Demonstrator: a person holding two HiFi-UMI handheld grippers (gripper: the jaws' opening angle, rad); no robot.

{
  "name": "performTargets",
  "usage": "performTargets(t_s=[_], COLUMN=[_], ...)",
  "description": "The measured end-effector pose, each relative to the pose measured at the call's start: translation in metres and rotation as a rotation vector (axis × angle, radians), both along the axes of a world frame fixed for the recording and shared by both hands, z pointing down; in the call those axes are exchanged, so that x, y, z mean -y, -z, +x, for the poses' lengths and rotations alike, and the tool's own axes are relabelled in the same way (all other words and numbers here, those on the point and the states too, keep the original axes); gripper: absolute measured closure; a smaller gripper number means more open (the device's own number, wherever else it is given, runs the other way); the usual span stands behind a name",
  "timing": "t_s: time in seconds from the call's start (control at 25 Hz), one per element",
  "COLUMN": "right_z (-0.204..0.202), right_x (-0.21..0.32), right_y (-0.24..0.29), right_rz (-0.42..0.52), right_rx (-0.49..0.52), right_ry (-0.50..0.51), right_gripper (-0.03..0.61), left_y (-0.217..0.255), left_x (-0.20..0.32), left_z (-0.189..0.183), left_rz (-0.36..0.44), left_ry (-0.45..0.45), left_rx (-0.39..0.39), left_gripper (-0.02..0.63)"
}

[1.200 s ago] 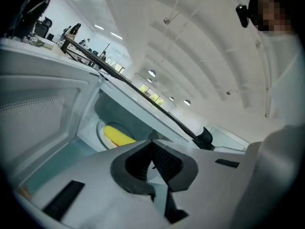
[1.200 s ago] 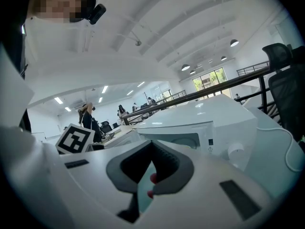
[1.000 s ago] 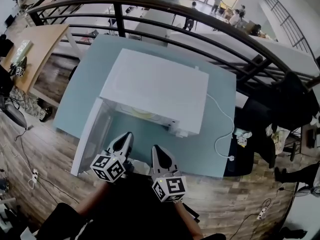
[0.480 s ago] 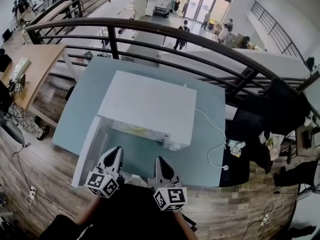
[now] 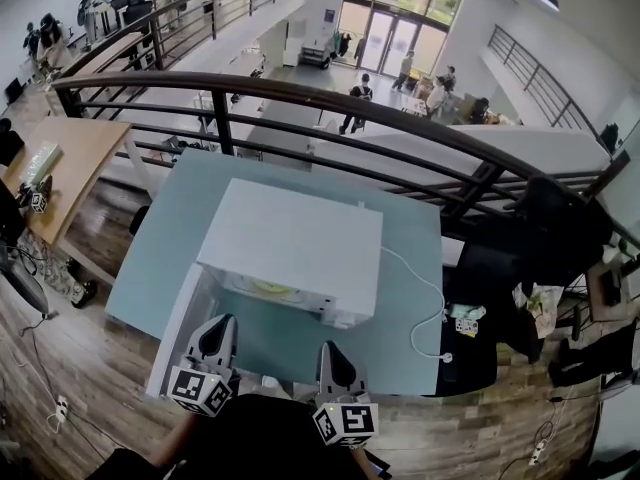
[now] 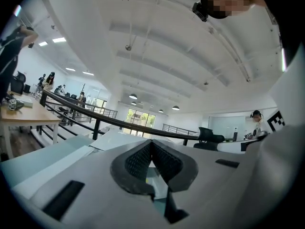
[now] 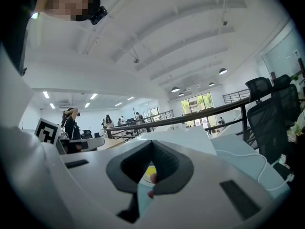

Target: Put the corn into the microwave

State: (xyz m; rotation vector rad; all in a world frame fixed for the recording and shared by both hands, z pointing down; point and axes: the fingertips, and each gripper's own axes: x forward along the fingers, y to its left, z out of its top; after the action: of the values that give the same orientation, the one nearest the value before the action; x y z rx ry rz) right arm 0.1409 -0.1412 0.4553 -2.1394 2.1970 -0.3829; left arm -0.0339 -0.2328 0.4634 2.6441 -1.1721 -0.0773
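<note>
1. Head view: the microwave (image 5: 295, 238) stands in the middle of the table (image 5: 415, 258), its door (image 5: 178, 333) open toward the near edge.
2. A yellow patch inside it is probably the corn (image 5: 270, 288).
3. The left gripper (image 5: 222, 323) and right gripper (image 5: 330, 348) hang at the near edge, jaws together, empty.

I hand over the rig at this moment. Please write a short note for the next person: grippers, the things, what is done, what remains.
The left gripper is shut and empty, over the near edge of the table, by the open door.
The right gripper is shut and empty, beside it.
The corn shows as a yellow patch inside the microwave; it is too small to be sure.
Done: the corn seems to be in.
Left: probably only to close the door.
</note>
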Motion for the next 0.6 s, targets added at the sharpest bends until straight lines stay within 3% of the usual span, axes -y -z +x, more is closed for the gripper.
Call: performTargets(t_s=[0.32, 0.6], right_z=[-0.016, -0.026], right_x=[0.005, 0.006], right_y=[0.012, 0.025], right_rz=[0.062, 0.127], right_rx=[-0.037, -0.068], right_ry=[0.034, 0.05], right_gripper=[0.571, 0.571], left_y=[0.001, 0.005], left_x=[0.0, -0.003], left_z=[-0.018, -0.032], left_rz=[0.056, 0.056], left_ry=[0.052, 0.102], left_rx=[0.014, 0.001], left_gripper=[0.611, 0.611])
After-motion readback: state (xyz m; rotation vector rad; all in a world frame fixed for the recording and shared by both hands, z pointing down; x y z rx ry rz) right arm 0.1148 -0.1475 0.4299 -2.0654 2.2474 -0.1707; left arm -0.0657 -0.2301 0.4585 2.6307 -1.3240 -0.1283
